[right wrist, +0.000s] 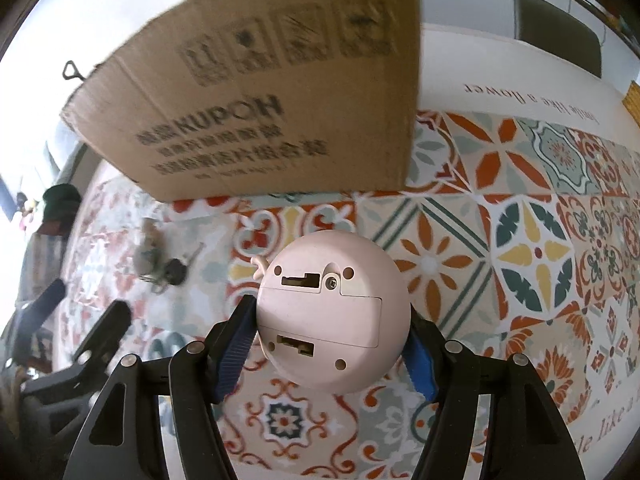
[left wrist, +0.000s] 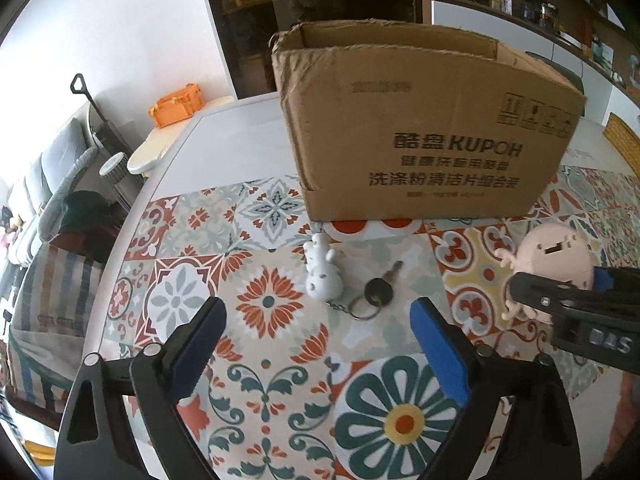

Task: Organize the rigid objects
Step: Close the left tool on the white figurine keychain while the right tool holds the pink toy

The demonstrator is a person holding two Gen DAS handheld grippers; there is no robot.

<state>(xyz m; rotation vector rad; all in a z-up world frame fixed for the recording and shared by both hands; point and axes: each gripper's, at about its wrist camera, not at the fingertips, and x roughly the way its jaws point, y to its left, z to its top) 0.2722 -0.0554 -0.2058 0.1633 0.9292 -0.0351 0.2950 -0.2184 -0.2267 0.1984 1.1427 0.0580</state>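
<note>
Right jaws first: my right gripper [right wrist: 326, 354] is closed on the pink round toy [right wrist: 332, 312], one blue pad on each side of its body, so the flat underside with the battery cover and the screw faces my camera. I think I hold it across the widest part because the body is smooth and round, and a grip lower or higher could let it slip out. In the left wrist view the toy [left wrist: 554, 260] shows little arms and legs hanging beside my right gripper [left wrist: 560, 304], and it seems to be a little above the counter [left wrist: 224, 136], but I cannot say this for sure.

My left gripper [left wrist: 320, 340] is released, its jaws wide apart with nothing between them. It hangs over the patterned cloth [left wrist: 280, 380], pointing toward the white dog figure [left wrist: 322, 272] and the black-headed key [left wrist: 382, 288] on its ring, which lie side by side. I judge these are the next things to collect, so the left side waits near them.

Behind them stands the open cardboard box [left wrist: 420, 128], upright, close to the dog. It is probably the place for all the rigid things, so the toy must go up over its front wall. The wall is high, and the toy could hit the rim.
</note>
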